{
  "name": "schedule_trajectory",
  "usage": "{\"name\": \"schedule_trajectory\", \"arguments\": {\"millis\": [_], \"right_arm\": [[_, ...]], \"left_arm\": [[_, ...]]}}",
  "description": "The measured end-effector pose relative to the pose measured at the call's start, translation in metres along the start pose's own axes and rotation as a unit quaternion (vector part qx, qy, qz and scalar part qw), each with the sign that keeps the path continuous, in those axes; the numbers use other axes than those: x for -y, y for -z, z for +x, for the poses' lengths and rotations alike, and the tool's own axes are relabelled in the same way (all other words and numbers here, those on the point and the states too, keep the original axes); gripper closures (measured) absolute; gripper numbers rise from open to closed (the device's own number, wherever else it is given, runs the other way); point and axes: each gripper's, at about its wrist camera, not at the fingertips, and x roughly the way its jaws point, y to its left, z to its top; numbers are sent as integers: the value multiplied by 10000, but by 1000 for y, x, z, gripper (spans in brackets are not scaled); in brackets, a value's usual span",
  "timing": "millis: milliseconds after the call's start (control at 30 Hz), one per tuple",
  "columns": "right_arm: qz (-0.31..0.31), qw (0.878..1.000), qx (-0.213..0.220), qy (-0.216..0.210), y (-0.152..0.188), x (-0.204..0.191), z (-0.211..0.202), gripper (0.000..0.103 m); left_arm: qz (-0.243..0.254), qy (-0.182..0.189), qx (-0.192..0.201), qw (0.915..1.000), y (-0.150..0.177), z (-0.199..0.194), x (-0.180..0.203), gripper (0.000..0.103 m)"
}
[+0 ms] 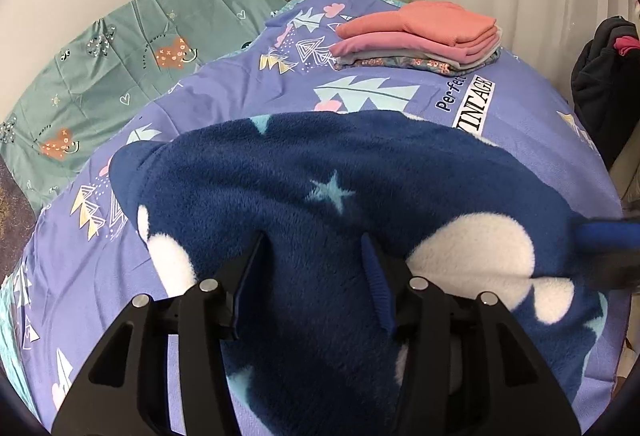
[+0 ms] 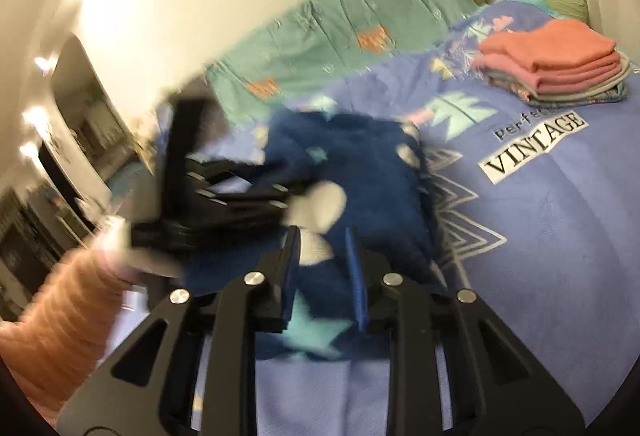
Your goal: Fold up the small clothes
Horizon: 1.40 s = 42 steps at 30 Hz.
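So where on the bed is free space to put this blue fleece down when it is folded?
Bare purple bedspread lies between the fleece garment and the VINTAGE print, short of the folded stack. The green sheet along the wall is also free. Both grippers crowd the fleece.

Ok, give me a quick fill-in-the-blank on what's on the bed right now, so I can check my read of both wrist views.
1. The fleece garment between the left gripper fingers is dark ____ with pale stars.
2. The top item on the folded stack is ____ coloured.
3. The boxed word printed on the purple bedspread reads ____.

Missing words: blue; orange; VINTAGE
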Motion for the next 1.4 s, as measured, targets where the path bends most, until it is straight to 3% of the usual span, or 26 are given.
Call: {"name": "schedule_trajectory", "arguments": {"millis": [67,133,300,433,533,567,700,933,1000,1100,1167,1267,1400], "right_arm": [[108,9991,-187,363,9,14,26,81],[75,9996,-78,273,17,19,30,80],[-226,9981,-298,492,18,11,30,79],[-244,9978,-351,504,17,15,32,78],[-238,9977,-361,513,17,14,31,78],[-234,9978,-367,506,17,14,31,78],[-266,9976,-407,503,14,13,32,78],[-159,9969,-406,660,8,16,40,76],[-65,9975,-445,536,9,20,39,76],[-67,9981,-450,407,12,24,37,76],[-66,9983,-442,382,12,25,37,76],[-67,9984,-438,363,11,26,37,75],[-79,9985,-409,344,12,26,36,75]], "left_arm": [[-41,47,46,10000,1,1,0,52],[-34,39,98,9999,0,1,3,51],[-103,206,404,9989,-10,-19,-11,45],[-653,-163,716,9952,-23,-29,-53,47],[-905,-425,564,9934,-31,-9,-87,67],[-983,-497,421,9930,-32,5,-97,68],[-1002,-149,-194,9947,-22,70,-107,66],[-780,-515,-304,9952,-33,91,-94,65],[-776,-723,-95,9943,-31,75,-93,63],[-994,-913,193,9907,-25,40,-94,42],[-1141,-753,486,9894,-13,2,-93,40],[-1060,-735,871,9878,14,-53,-77,22],[-853,-585,1003,9896,60,-105,-42,14]]}}
